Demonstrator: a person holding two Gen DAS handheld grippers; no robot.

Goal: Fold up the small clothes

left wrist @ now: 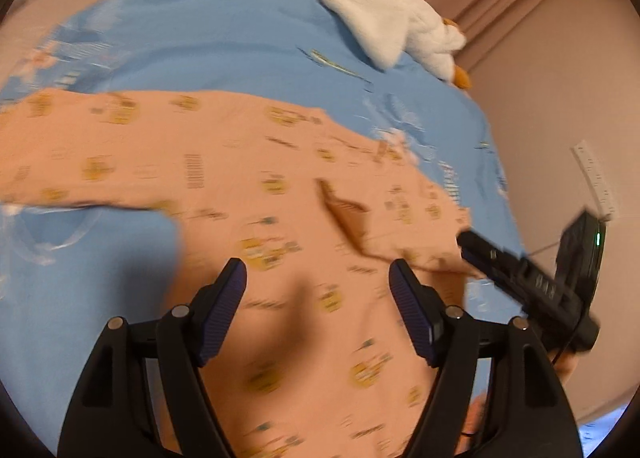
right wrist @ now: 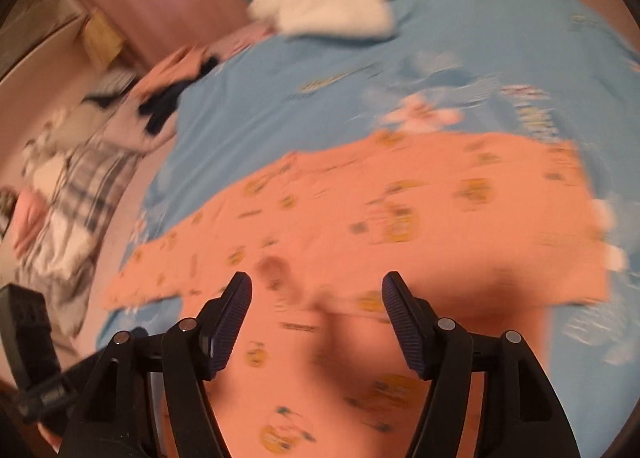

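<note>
**Orange garment laid out on the bed, folding barely begun**

I take the orange printed garment (left wrist: 248,186) as my landmark; it lies spread on the blue bedsheet (left wrist: 208,38), and everything else I place against it.

Left of the garment, in my right wrist view, a heap of other clothes (right wrist: 76,194), plaid and pale, waits at the bed's edge. I judge those are still to be folded.

On the garment itself: my left gripper (left wrist: 318,278) hovers over its near part with the fingers standing apart and nothing between them, only cloth below. My right gripper (right wrist: 316,290) is the same, fingers spread, empty, above the cloth. In the left wrist view a flap (left wrist: 348,218) seems turned over near the garment's right side, so one fold may be made; the blur keeps me from being sure. One long part, likely a sleeve or leg, stretches to the left and lies flat and unfolded. By my reckoning most of the work on this piece is left.

Beyond the garment, toward the far right, a white plush goose (left wrist: 384,14) with an orange bill rests on the sheet.

Writing: the garment carries small yellow figures and dark marks like lettering, and the sheet has printed marks too, but all are too smeared to read. I see no brand I can name.
</note>
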